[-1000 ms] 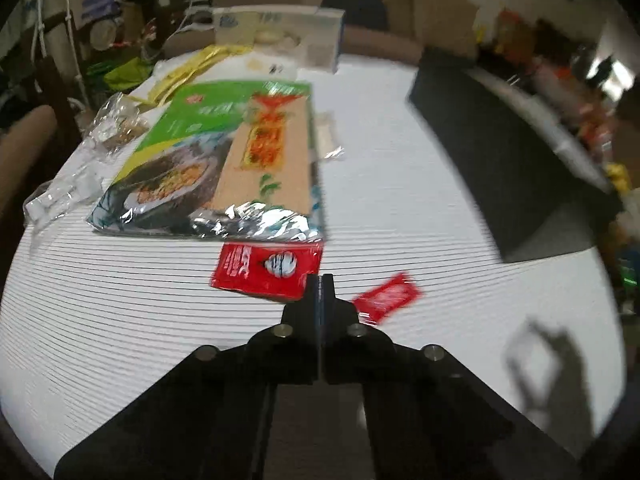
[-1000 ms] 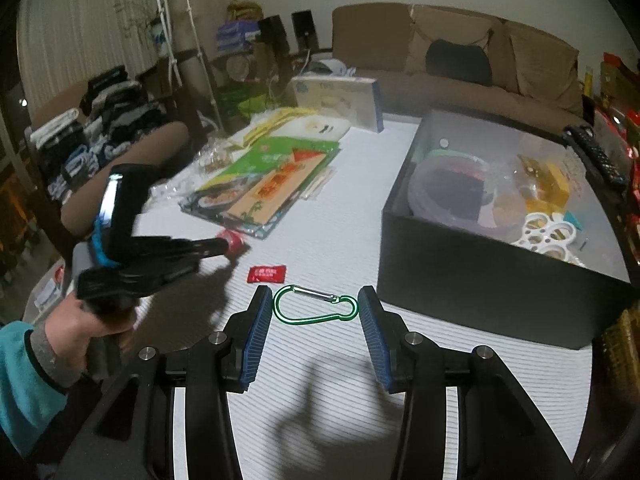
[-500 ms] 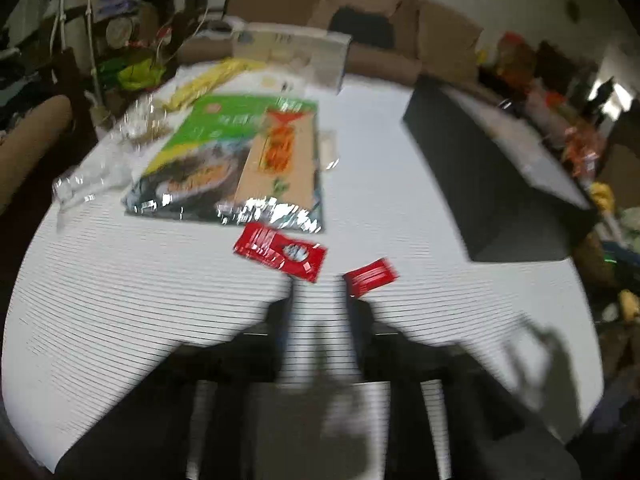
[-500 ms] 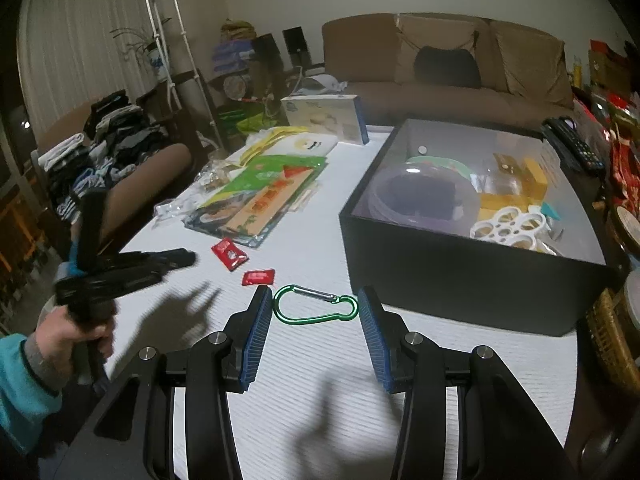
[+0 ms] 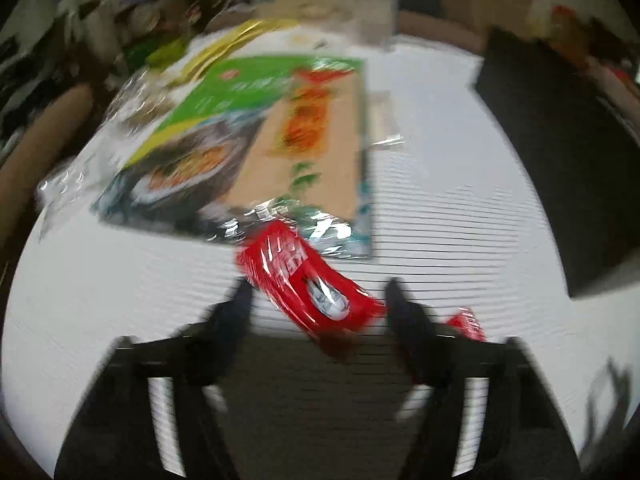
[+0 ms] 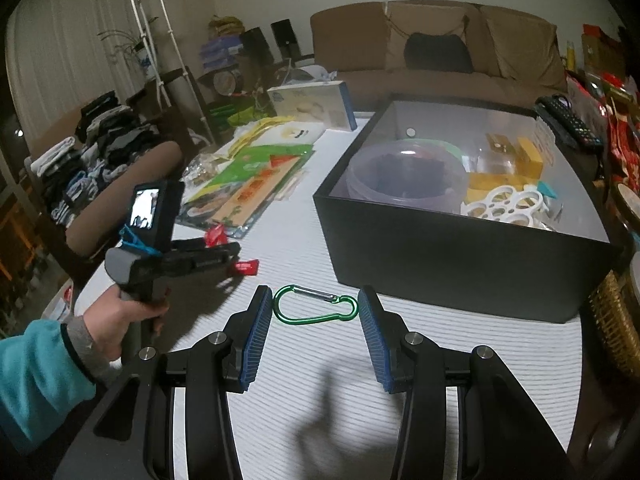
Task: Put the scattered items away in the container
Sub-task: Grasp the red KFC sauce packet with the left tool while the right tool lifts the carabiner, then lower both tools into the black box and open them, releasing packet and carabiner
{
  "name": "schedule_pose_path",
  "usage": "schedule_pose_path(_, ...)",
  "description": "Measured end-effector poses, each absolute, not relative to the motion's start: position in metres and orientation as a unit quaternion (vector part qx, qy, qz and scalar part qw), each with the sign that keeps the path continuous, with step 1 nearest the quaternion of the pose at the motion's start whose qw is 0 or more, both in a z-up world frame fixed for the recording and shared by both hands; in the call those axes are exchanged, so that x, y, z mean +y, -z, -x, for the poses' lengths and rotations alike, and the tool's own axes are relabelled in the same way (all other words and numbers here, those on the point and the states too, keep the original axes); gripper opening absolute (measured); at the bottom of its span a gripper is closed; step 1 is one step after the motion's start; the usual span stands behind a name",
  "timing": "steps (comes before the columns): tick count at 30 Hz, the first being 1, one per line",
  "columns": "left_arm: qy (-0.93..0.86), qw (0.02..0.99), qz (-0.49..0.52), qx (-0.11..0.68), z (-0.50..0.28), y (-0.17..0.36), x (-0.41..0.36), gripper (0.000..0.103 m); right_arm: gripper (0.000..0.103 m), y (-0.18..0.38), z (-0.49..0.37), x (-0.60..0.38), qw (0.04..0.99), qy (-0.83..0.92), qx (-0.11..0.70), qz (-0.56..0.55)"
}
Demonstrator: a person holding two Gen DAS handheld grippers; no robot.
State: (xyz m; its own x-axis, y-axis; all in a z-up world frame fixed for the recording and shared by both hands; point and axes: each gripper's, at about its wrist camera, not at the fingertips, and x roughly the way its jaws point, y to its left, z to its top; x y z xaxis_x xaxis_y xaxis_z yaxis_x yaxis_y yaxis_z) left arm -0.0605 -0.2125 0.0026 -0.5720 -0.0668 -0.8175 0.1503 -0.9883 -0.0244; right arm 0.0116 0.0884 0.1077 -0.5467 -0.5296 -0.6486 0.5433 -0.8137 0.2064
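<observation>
In the blurred left wrist view my left gripper [image 5: 316, 292] is open, with a large red sauce packet [image 5: 308, 280] lying between its fingers on the white table. A small red packet [image 5: 464, 322] lies just right of the right finger. In the right wrist view my right gripper [image 6: 314, 308] is open around a green carabiner [image 6: 314, 310] flat on the table. The left gripper [image 6: 200, 258] shows there at the left, beside both red packets [image 6: 246, 267]. The black box [image 6: 460, 248] stands behind the carabiner and holds a purple bowl, yellow items and a white ring holder.
A green food package [image 5: 244, 140] lies beyond the red packet, with clear wrappers [image 5: 68, 178] to its left and a white carton [image 6: 312, 104] at the table's far edge. A wicker basket [image 6: 616, 320] stands at the right. A sofa is behind.
My left gripper has opened and moved forward over the large red packet, which now lies between its fingers. My right gripper stays open around the carabiner.
</observation>
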Motion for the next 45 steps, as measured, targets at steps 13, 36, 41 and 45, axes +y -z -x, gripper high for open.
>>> schedule_pose_path(13, 0.906, -0.035, -0.409, 0.105, 0.010, -0.077, -0.193, 0.029, 0.046, -0.117, -0.009, 0.101, 0.315, 0.880, -0.006, -0.355)
schedule_pose_path(36, 0.879, -0.256, -0.402, 0.019, 0.096, -0.159, 0.081, 0.029, 0.046, -0.139, 0.108, 0.219, 0.210, 0.910, 0.020, -0.356)
schedule_pose_path(41, 0.879, -0.238, -0.414, -0.006, 0.104, -0.143, 0.094, 0.033, 0.047, -0.126, 0.120, 0.231, 0.203, 0.904, 0.010, -0.377)
schedule_pose_path(45, 0.877, -0.234, -0.420, 0.004, 0.106, -0.139, 0.084, 0.048, 0.062, -0.126, 0.117, 0.243, 0.201, 0.906, -0.010, -0.371)
